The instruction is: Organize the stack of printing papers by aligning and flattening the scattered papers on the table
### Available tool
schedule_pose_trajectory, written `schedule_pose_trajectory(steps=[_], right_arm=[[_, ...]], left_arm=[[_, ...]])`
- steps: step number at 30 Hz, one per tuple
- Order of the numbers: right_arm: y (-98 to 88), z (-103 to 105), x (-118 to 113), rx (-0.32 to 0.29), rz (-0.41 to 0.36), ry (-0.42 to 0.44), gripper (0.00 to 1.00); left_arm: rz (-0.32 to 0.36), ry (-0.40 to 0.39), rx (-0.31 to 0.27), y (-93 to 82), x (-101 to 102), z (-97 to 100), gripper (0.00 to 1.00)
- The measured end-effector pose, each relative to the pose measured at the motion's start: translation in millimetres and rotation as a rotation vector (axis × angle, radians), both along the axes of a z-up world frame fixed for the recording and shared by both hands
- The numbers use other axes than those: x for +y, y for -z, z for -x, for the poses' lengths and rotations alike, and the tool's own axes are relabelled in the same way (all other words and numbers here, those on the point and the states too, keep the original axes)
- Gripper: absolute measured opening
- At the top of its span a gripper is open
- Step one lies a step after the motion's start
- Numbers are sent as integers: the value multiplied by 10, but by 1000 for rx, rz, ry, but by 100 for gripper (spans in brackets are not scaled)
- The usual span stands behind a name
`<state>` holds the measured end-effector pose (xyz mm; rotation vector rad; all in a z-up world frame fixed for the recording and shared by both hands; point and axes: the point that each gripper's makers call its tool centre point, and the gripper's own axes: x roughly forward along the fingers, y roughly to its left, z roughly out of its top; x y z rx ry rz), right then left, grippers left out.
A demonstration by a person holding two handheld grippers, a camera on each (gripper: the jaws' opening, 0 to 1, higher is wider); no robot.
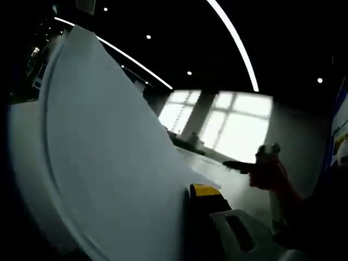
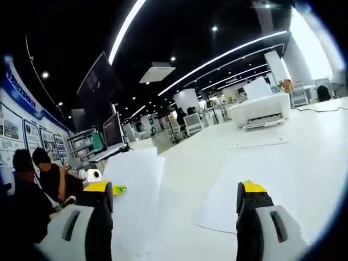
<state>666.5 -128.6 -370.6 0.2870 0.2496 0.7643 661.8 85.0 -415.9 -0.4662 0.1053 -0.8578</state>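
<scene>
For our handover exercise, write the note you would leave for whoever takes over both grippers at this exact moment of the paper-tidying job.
Left gripper: a stack of paper stands raised on edge against its fingers; whether they clamp it cannot be told.
Right gripper: open, holding nothing, hovering above the table.
Papers: one loose sheet lies between the right gripper's fingers, another sheet beside the right-hand one, a third farther off near the printer.
Done: part of the pile seems gathered at the left gripper.
Left: collect the loose sheets, square the edges, lay the stack flat.

Left gripper view dim, backlit by windows (image 1: 234, 122); right gripper view bright, edges fisheye-warped.
</scene>
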Motion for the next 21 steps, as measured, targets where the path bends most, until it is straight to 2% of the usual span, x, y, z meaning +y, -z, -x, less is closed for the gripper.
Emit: schedule_pose_trajectory(steps=[12, 21], right_arm=[[111, 22, 17, 15, 35, 15, 90], [286, -90, -65, 31, 88, 51, 90]], left_arm=[[0, -1, -1, -1, 3, -4, 11], [-2, -1, -1, 3, 7, -3, 11]])
